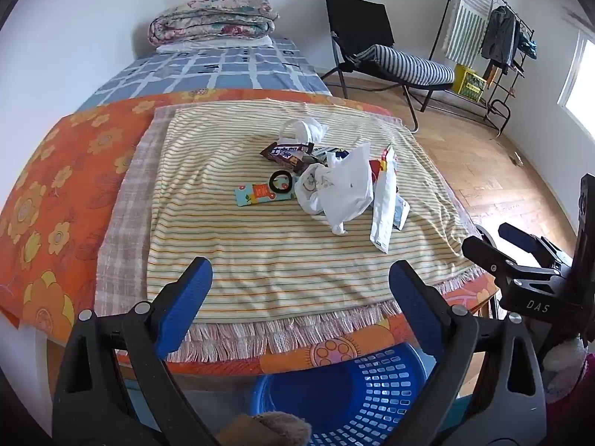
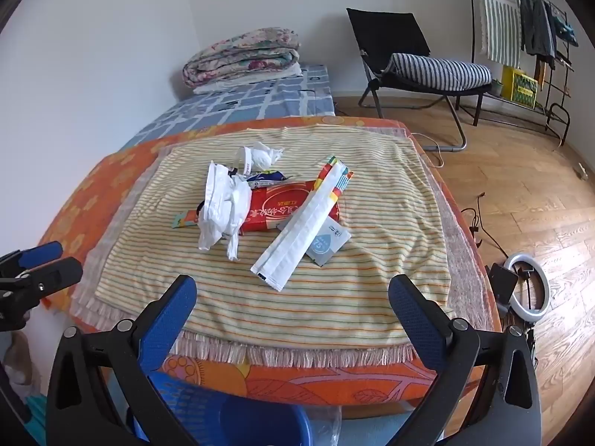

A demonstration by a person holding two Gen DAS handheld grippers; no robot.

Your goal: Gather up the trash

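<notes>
While both tools hang back at the near edge of the table, I see the trash gathered in one heap in the middle of the yellow striped fringed cloth (image 2: 334, 297): a crumpled white plastic bag (image 2: 223, 204), a red flat snack packet (image 2: 282, 212), a long white paper sleeve (image 2: 301, 226) leaning across it, and a small grey-blue sachet (image 2: 327, 243) touching the sleeve. My left gripper (image 1: 299, 286) stands with its jaws wide apart and holds nothing; my right gripper (image 2: 292, 303) is the same, spread and empty. The blue perforated plastic basket (image 1: 372, 390) waits below the table edge, I think so that pieces can be dropped straight down. Nothing seems collected yet.
</notes>
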